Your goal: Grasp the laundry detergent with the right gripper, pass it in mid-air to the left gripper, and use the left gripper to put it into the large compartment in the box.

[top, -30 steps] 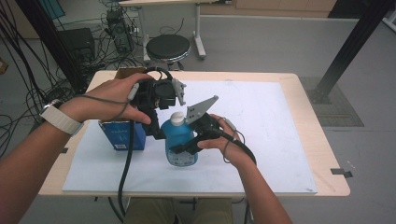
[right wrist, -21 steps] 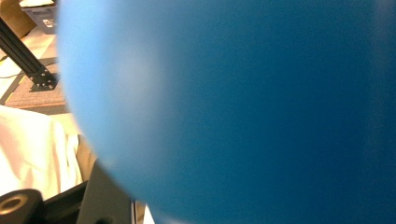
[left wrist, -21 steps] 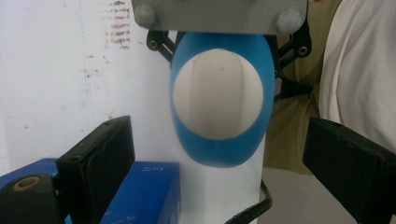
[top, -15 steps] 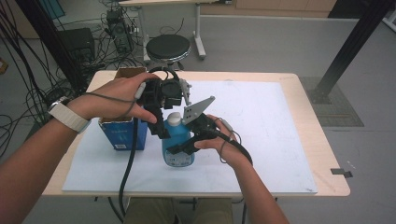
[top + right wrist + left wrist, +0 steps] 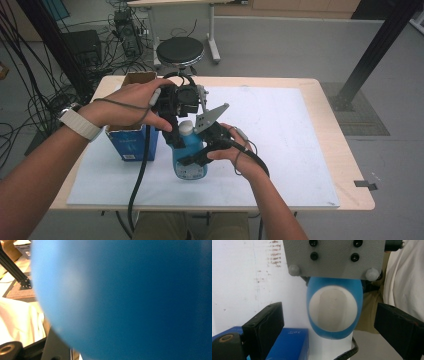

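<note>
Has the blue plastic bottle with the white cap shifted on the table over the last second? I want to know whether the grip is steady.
No. The blue plastic bottle stands beside the blue cardboard box as before.

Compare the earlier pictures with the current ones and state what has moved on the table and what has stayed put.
The left gripper has shifted slightly, settling over the white cap of the blue bottle, its jaws open on either side. The right gripper stays shut on the bottle, which stands where it did. The blue box has not moved.
</note>
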A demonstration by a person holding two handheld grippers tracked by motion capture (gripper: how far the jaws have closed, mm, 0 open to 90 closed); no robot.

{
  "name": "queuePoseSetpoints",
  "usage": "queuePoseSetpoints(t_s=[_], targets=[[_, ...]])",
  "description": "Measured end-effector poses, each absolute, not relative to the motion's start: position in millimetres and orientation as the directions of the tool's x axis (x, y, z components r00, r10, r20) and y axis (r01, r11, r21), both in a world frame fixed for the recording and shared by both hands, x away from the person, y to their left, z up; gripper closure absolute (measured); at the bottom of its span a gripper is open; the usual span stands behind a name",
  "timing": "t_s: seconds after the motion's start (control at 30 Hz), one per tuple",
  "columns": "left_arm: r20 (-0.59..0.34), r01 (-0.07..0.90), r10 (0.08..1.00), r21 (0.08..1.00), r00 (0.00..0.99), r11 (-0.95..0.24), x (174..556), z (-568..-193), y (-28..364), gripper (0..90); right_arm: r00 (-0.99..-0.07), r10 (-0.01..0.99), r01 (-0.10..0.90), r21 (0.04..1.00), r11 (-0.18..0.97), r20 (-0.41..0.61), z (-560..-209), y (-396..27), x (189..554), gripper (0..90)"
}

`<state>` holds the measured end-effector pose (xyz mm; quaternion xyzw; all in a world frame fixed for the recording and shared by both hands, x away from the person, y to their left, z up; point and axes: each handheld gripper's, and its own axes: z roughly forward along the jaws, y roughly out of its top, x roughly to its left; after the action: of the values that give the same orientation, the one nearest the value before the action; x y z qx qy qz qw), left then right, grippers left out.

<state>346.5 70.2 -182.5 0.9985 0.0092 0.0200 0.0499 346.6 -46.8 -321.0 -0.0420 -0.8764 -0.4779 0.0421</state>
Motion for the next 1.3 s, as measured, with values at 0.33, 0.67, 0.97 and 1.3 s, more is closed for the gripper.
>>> queuePoseSetpoints(t_s=[0.33,0.67,0.97,1.3], targets=[[0.04,0.019,0.024,0.105,0.999,-0.994,347.3,-182.6,69.5,9.7,-0.992,0.033,0.117,0.829,0.546,0.118,-321.6,-47.2,346.9,43.6],[0.043,0.017,0.021,0.108,0.999,-0.994,346.6,-182.2,70.1,9.8,-0.992,0.039,0.119,0.834,0.539,0.116,-321.2,-49.2,346.4,43.6],[0.046,0.017,0.022,0.115,0.999,-0.993,345.1,-182.1,71.4,9.8,-0.993,0.037,0.116,0.836,0.537,0.114,-319.2,-48.3,345.5,43.6],[0.047,0.026,0.031,0.116,0.998,-0.993,344.7,-181.6,73.8,9.8,-0.992,0.039,0.12,0.834,0.538,0.117,-319.6,-48.6,344.8,43.6]])
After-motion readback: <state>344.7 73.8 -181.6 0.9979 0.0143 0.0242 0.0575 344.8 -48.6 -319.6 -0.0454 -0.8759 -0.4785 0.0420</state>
